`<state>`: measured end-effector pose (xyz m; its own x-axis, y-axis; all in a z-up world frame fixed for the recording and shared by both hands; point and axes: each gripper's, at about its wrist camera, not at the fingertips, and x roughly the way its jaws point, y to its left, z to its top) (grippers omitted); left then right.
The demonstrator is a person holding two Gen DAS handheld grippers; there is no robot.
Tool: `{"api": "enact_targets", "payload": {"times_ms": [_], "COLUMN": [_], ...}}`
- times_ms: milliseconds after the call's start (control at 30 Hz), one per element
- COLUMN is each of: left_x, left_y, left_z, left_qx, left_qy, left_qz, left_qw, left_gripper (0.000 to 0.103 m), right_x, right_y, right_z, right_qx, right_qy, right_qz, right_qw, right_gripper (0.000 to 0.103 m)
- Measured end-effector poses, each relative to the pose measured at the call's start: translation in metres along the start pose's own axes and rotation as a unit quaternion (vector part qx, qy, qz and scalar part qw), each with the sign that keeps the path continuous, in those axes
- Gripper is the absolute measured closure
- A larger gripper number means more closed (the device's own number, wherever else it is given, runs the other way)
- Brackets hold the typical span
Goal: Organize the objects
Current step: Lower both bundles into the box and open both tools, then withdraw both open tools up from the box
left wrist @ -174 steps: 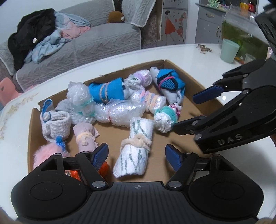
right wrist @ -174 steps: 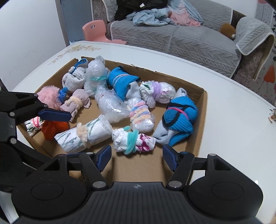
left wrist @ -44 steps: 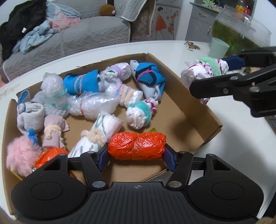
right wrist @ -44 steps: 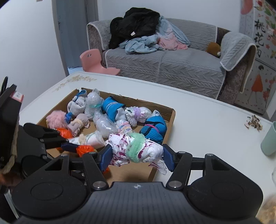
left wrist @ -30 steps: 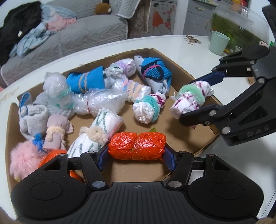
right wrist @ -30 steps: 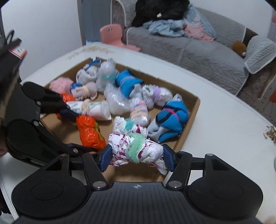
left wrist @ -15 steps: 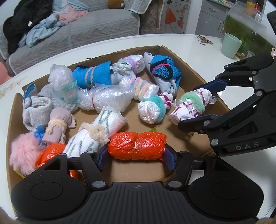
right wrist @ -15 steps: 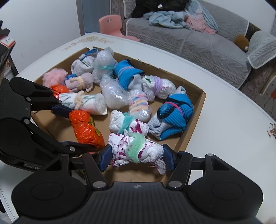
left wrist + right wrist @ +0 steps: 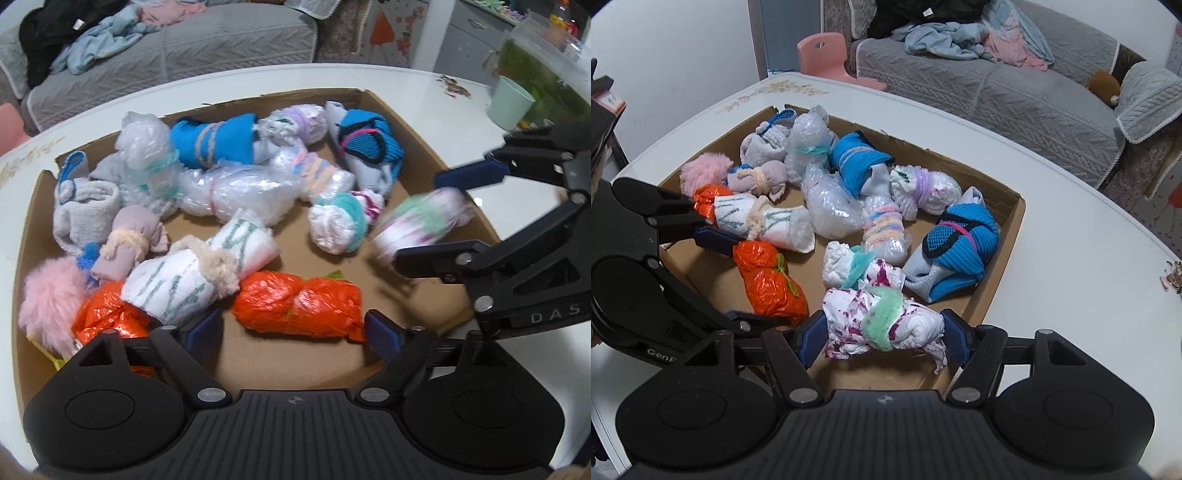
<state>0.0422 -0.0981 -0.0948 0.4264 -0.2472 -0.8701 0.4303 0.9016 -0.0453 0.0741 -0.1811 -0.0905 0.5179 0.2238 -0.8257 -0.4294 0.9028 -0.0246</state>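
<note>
The crinkly orange plastic bundle [image 9: 297, 308] lies on the shallow cardboard box [image 9: 373, 94] floor between the left hand-held gripper [image 9: 293, 330]'s opening, clear pads. The right hand-held gripper [image 9: 882, 338], jaws opening, brackets the white purple-speckled, green-banded sock roll [image 9: 882, 325]. Release step; next, both should lift clear.

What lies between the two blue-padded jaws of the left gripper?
A crinkly orange plastic bundle lies on the cardboard tray between the opening jaws of the left gripper, seen in the left wrist view.
</note>
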Motion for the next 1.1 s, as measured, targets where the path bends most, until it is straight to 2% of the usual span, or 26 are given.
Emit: {"api": "enact_targets", "payload": {"times_ms": [100, 267, 433, 533, 667, 733, 867, 1000, 1100], "left_x": [-0.006, -0.017, -0.031, -0.04, -0.056, -0.065, -0.081, -0.09, -0.092], "left_y": [-0.003, -0.004, -0.003, 0.002, 0.004, 0.004, 0.004, 0.021, 0.032], "left_z": [-0.001, -0.003, -0.006, -0.008, -0.012, -0.014, -0.019, -0.027, -0.03], "left_qx": [0.007, -0.005, -0.048, -0.08, -0.09, -0.094, -0.089, -0.129, -0.148], "left_qy": [-0.007, -0.009, -0.002, -0.003, -0.015, -0.013, -0.024, -0.034, -0.033], "left_qz": [0.003, 0.01, 0.039, 0.047, 0.081, 0.077, 0.101, 0.088, 0.107], "left_qw": [0.9999, 0.9999, 0.9981, 0.9957, 0.9925, 0.9924, 0.9906, 0.9872, 0.9827], "left_gripper": [0.012, 0.01, 0.003, 0.001, 0.001, 0.001, 0.001, 0.001, 0.001], "right_x": [-0.002, -0.007, -0.015, -0.019, -0.024, -0.028, -0.04, -0.057, -0.069], "right_y": [0.001, 0.001, 0.002, 0.006, 0.015, 0.019, 0.027, 0.029, 0.028], "right_z": [0.002, 0.004, 0.006, 0.008, 0.01, 0.011, 0.012, 0.012, 0.009], "right_qx": [0.001, 0.003, 0.019, 0.031, 0.051, 0.062, 0.076, 0.108, 0.141], "right_qy": [-0.003, -0.007, -0.008, -0.011, -0.018, -0.022, -0.037, -0.066, -0.09], "right_qz": [0.005, -0.003, -0.017, -0.021, -0.03, -0.031, -0.042, -0.058, -0.072], "right_qw": [1.0, 1.0, 1.0, 0.999, 0.998, 0.997, 0.996, 0.99, 0.983], "right_gripper": [0.026, 0.026, 0.023, 0.015, 0.012, 0.011, 0.008, 0.006, 0.005]}}
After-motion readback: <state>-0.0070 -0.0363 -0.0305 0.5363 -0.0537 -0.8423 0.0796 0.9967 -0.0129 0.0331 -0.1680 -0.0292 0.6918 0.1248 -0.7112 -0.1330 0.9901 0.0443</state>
